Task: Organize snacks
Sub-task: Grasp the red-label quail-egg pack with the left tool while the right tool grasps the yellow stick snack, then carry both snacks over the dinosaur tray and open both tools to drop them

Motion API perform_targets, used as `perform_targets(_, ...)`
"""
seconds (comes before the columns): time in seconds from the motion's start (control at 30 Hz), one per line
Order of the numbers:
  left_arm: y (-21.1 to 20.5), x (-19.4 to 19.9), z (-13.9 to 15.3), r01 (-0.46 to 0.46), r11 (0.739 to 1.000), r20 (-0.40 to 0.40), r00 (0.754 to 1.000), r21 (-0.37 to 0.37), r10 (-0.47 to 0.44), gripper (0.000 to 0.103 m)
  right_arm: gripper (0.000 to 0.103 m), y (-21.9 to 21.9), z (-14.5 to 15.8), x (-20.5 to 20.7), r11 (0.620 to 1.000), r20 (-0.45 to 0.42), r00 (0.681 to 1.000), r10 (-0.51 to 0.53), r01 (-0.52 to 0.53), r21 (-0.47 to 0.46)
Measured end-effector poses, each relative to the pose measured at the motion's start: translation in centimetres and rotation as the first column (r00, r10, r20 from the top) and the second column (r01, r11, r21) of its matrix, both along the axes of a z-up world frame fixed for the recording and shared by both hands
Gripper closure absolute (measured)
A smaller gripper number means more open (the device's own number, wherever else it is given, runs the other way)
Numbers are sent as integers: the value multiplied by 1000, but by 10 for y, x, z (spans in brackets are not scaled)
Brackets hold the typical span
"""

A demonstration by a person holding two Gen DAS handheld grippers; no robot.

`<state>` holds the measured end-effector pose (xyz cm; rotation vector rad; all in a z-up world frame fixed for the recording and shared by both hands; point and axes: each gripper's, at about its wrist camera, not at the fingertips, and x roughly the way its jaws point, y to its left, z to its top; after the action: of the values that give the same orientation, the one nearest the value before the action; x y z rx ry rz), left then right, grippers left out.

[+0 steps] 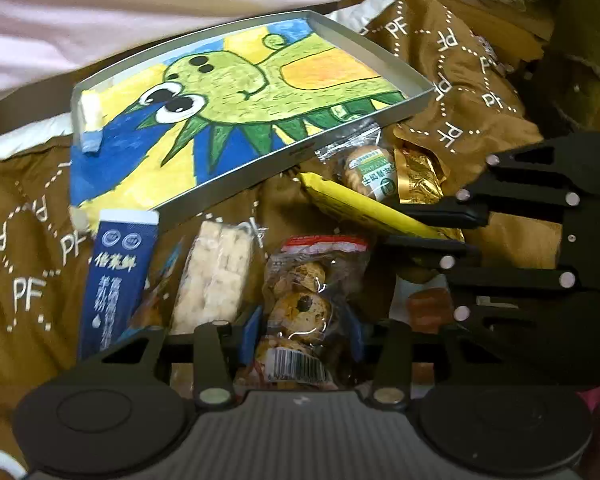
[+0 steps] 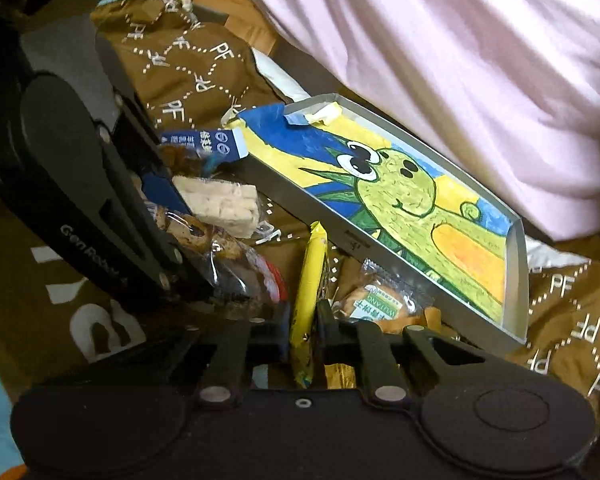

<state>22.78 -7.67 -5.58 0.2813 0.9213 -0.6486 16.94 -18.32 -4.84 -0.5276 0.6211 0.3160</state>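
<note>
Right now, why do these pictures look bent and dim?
Left wrist view: the fisheye lens bows the grey metal tray with the dinosaur drawing, the corners go black, and the clear cookie bag shows glare. Right wrist view: dim, same curving, soft focus.

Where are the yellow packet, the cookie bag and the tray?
yellow packet (image 2: 306,300): right wrist view, middle of the wrapper between the right gripper's fingers.
cookie bag (image 1: 300,304): left wrist view, clear front over the cookies, between the left gripper's fingers.
tray (image 1: 384,58): left wrist view, grey side wall.
</note>
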Motion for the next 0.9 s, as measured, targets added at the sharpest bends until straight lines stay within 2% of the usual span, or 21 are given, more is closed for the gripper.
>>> perform_targets(0.2,15,-3,10,-94,994,-53,994,-58,91,57,93,-6,13,-15,998,11,1000,1,-2,61)
perform_targets(0.3,23,-5,18,-136,985,-71,989,-104,129,57,93,-3,16,-24,999,44,999,21,-23,37)
perform_targets(0.43,30,-11,30,-175,974,-57,984,-142,168,57,93,3,21,-36,999,120,992,46,-44,-18)
perform_targets(0.53,36,-14,40,-206,961,-36,979,-184,203,57,93,4,25,-42,998,196,979,56,-48,-48)
perform_targets(0.67,39,-11,54,-235,944,33,968,-231,248,57,93,5,29,-40,997,278,959,59,-43,-65)
perform_targets(0.9,36,32,68,-315,894,151,914,-319,376,56,93,4,36,-4,999,405,914,30,-13,-45)
